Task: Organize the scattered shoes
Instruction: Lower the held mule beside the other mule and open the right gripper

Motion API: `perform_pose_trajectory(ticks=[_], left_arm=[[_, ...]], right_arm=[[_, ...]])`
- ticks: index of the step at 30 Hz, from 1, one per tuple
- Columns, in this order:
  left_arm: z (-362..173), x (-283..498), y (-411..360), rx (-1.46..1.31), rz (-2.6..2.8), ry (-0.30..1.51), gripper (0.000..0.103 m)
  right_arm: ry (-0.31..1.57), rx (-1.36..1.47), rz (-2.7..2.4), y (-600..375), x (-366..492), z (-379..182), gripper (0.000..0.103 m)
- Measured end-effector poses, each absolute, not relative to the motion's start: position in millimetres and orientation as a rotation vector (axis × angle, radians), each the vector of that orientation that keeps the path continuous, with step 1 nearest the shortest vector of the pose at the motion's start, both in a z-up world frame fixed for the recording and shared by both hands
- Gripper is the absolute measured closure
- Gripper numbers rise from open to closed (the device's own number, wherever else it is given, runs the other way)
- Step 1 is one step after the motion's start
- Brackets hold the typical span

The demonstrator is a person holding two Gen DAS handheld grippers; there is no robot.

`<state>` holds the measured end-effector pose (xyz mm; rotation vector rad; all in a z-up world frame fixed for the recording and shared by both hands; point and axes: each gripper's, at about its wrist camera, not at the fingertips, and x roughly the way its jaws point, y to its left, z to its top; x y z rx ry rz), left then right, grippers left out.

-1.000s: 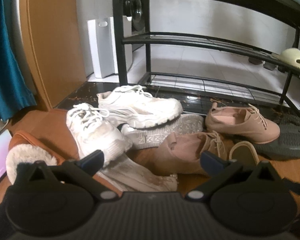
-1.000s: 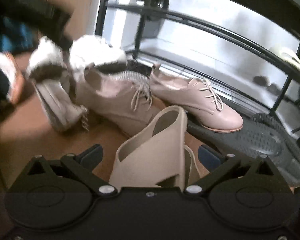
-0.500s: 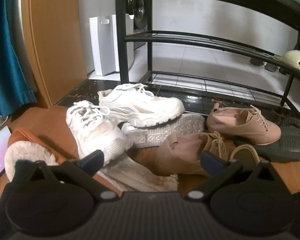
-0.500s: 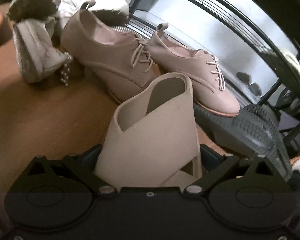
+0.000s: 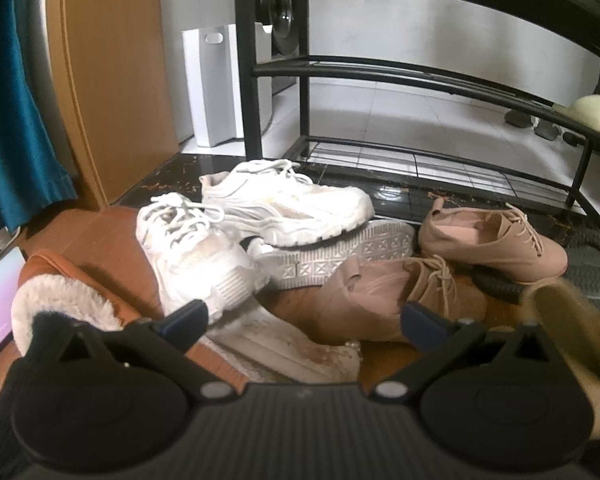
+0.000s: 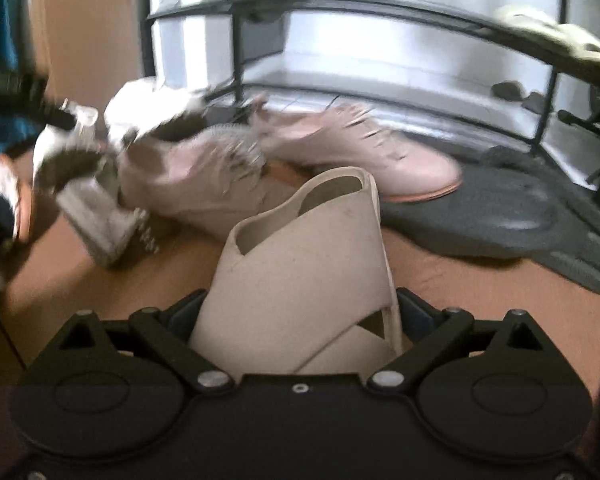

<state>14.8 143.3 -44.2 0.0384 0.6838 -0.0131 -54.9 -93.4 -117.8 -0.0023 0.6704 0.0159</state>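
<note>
Both grippers are matte black: round hubs, silver screws at the linkages, dark blue pads on the fingers (image 5: 184,317).

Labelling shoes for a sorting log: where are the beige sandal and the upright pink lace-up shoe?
beige sandal (image 6: 300,280), right wrist view, crossed upper strap.
upright pink lace-up shoe (image 5: 496,240), left wrist view, its side.

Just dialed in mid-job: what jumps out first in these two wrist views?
The beige cross-strap sandal fills the right wrist view, clamped in the right tool. Ahead of the open, empty left tool, white sneakers lie heaped, one across another's upturned sole, with two pink lace-up shoes to their right. Behind stands a black shoe rack, its near shelves bare.
</note>
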Motion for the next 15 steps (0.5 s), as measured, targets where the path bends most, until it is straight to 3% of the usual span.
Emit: perform_pose_trajectory(ticks=[7,15], left_arm=[[-40,15,115,0.081,-0.05,0.673,0.0],[-43,8,90,0.129,-0.09,0.659,0.0]], right_arm=[[0.81,0.118,-0.07,-180,-74,-130,0.005],[0.861,0.178,0.042,-194,-61,-161,0.005]])
